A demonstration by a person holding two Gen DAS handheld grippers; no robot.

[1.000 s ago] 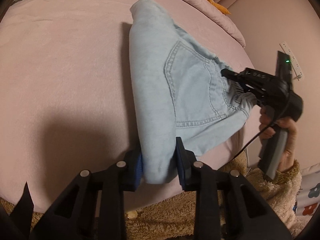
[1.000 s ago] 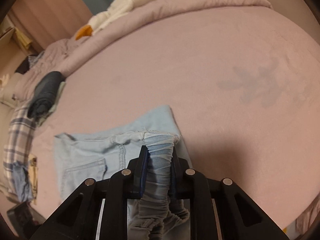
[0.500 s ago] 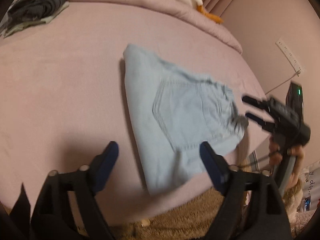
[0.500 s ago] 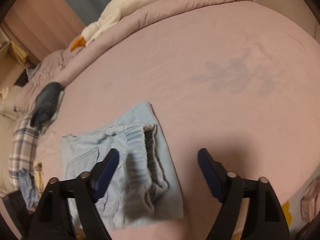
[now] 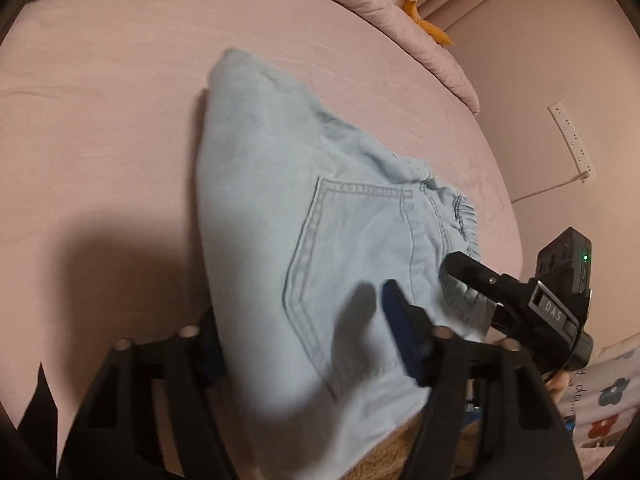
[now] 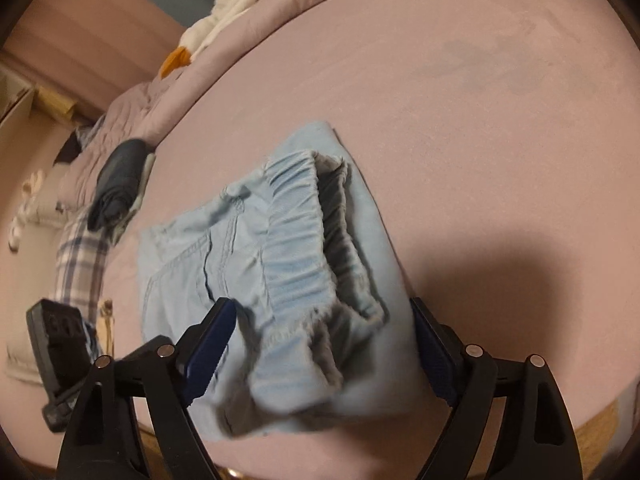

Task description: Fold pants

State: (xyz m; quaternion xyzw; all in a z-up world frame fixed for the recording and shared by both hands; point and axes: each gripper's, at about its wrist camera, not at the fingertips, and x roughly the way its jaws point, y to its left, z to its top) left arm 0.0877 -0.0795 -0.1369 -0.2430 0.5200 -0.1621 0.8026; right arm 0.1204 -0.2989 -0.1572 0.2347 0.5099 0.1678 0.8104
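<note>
The light blue denim pants [image 5: 288, 216] lie folded into a compact stack on the pink bed, back pocket up. My left gripper [image 5: 304, 340] is open, its jaws spread on either side of the near folded edge. The right gripper shows in the left wrist view [image 5: 464, 280] at the waistband end. In the right wrist view the pants [image 6: 280, 248] show their elastic waistband, and my right gripper [image 6: 324, 352] is open with its jaws wide around that end, closed on nothing.
The pink bed [image 6: 480, 120] stretches beyond the pants. A white and orange plush toy [image 6: 208, 24] lies on the quilt at the back. A dark rolled garment [image 6: 116, 180] and plaid cloth [image 6: 80, 260] lie at the left. A wall socket strip [image 5: 572, 136] is on the right.
Both grippers let go of the pants and opened wide a second ago. They have since moved back in close, so their open jaws now straddle the folded stack.
</note>
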